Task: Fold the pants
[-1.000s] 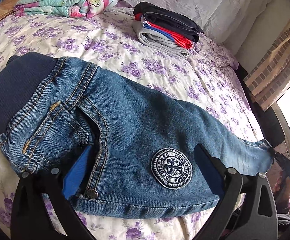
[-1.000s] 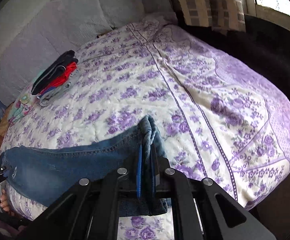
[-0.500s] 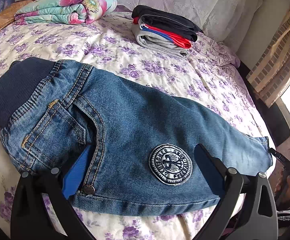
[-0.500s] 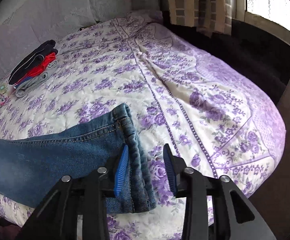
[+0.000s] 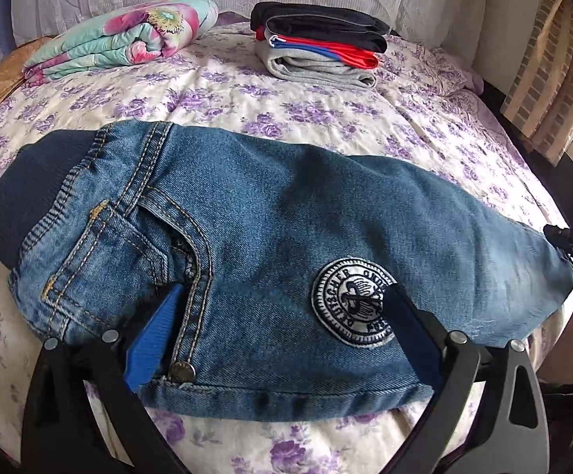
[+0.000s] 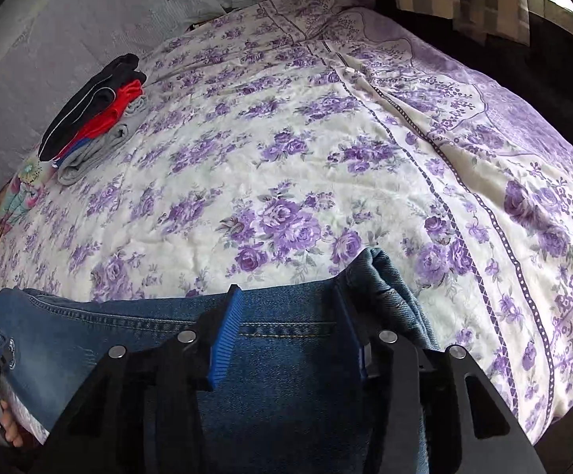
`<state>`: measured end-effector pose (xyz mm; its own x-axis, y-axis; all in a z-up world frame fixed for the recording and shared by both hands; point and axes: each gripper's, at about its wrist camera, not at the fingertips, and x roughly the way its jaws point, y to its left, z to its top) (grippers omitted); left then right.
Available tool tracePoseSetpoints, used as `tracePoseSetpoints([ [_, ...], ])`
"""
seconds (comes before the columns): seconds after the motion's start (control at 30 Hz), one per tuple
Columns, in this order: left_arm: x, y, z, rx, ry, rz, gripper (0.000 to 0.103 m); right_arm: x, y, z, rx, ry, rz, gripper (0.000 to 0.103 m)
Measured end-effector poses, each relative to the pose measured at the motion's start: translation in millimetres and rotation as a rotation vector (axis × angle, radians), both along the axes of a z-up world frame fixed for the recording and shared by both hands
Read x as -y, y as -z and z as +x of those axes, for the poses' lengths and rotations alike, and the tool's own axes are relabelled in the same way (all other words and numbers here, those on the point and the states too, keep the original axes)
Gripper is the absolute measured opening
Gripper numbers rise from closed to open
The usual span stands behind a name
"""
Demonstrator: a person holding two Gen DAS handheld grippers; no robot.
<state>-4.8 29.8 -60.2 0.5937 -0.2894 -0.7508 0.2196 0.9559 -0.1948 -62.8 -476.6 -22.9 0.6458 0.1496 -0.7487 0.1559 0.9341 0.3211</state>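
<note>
Two grippers are hovering over the jeans (image 5: 270, 245) lying flat across the lower half of the floral bed (image 5: 326, 118). Left gripper (image 5: 278, 331) is standing released above the round patch (image 5: 351, 308); right gripper (image 6: 290, 331), jaws just opening, is straddling the leg near the hem, gripping nothing.

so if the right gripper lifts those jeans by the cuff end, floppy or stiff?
Probably floppy: the jeans lie slack on the bedspread and the cuff is bunched. Likely a bit heavy for their size, given thick denim, a ribbed waistband and doubled layers. The rough weave should not slip in the right gripper.
</note>
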Motion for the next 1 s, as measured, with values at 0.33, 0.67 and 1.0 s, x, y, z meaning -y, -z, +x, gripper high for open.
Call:
tracePoseSetpoints([
  [0.33,10.6,-22.0,28.3,-0.011,0.02,0.142,0.098,-230.3,-10.5,162.4,-0.331,-0.721,0.467,0.099],
  [0.67,-17.7,-1.7,25.2,-0.122,0.005,0.117,0.098,-323.5,25.3,184.4,-0.696,-1.025,0.65,0.1],
  [1.0,-18.8,-2.7,27.4,-0.14,0.008,0.103,0.098,-293.4,-11.6,183.7,-0.649,-1.077,0.6,0.1],
])
